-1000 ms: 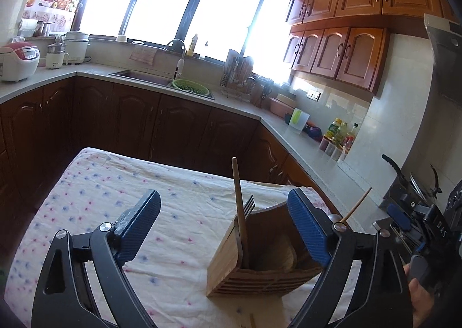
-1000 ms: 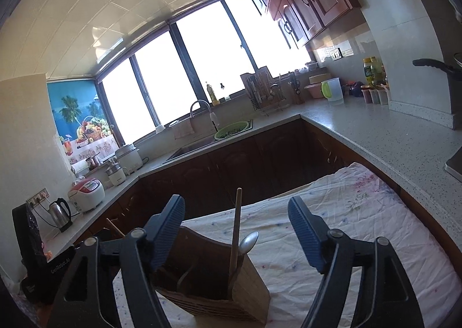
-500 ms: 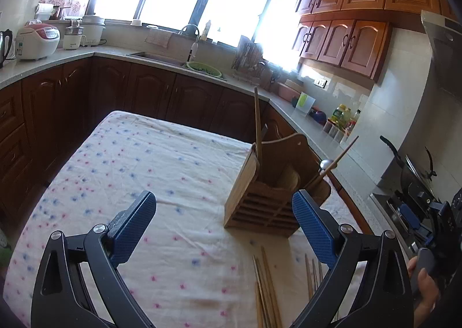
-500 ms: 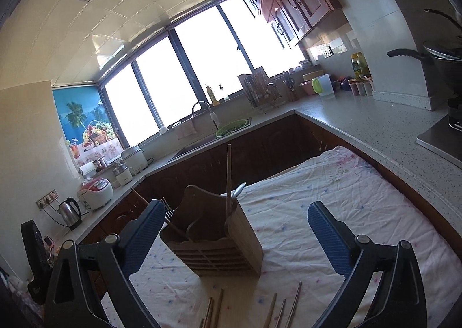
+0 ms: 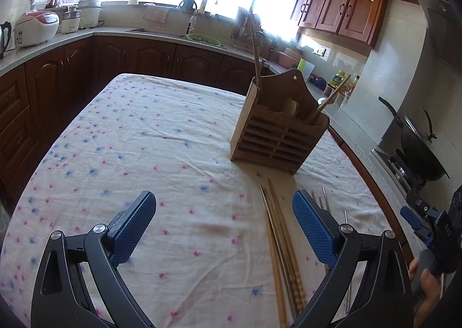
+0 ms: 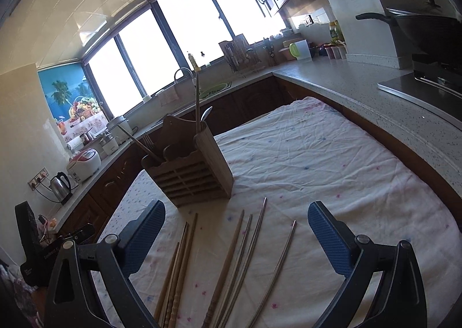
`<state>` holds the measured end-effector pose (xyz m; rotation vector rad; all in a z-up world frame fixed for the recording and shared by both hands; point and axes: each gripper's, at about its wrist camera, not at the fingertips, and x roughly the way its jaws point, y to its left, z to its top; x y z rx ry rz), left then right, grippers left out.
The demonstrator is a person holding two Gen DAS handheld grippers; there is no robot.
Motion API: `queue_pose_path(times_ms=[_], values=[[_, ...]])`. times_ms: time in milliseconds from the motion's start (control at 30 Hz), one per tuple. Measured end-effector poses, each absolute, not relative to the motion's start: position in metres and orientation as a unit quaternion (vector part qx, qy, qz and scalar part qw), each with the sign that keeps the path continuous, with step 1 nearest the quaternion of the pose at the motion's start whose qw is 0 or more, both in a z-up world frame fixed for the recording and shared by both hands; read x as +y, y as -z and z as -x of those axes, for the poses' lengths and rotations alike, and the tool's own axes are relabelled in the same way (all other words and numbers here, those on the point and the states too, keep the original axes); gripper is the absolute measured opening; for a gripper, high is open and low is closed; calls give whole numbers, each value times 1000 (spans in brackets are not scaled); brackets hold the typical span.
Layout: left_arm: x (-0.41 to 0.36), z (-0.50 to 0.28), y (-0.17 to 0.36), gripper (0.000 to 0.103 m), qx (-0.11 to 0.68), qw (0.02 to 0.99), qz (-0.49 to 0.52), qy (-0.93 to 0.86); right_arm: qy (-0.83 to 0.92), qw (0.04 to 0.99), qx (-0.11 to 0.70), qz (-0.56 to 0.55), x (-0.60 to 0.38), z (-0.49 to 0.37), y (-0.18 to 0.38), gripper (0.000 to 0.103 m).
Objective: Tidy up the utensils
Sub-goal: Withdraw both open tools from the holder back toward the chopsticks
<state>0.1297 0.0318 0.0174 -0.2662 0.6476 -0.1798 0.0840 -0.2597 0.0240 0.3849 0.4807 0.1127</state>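
Floral tablecloth (image 5: 150, 137); left gripper (image 5: 223, 230), right gripper (image 6: 236, 234) jaws wide, empty, above chopsticks (image 6: 231, 264).

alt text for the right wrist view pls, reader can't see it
The open right gripper hovers over loose wooden chopsticks and metal chopsticks lying on a floral tablecloth. Beyond them stands a wooden utensil holder with utensils in it, kitchen counters and bright windows behind.

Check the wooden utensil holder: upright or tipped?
Upright. The wooden utensil holder sits flat on the tablecloth, utensils sticking up from its top.
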Motion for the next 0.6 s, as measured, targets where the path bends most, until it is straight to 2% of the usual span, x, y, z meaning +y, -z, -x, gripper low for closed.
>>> queue_pose_path(times_ms=[467,600], values=[[-15,-137,21,97,413,903,44,108,-44,945,275,-173,-255,-80,0,98],[-26,-140,27,94,423,898,28,116,-45,942,286,-169,-254,-83,3,88]])
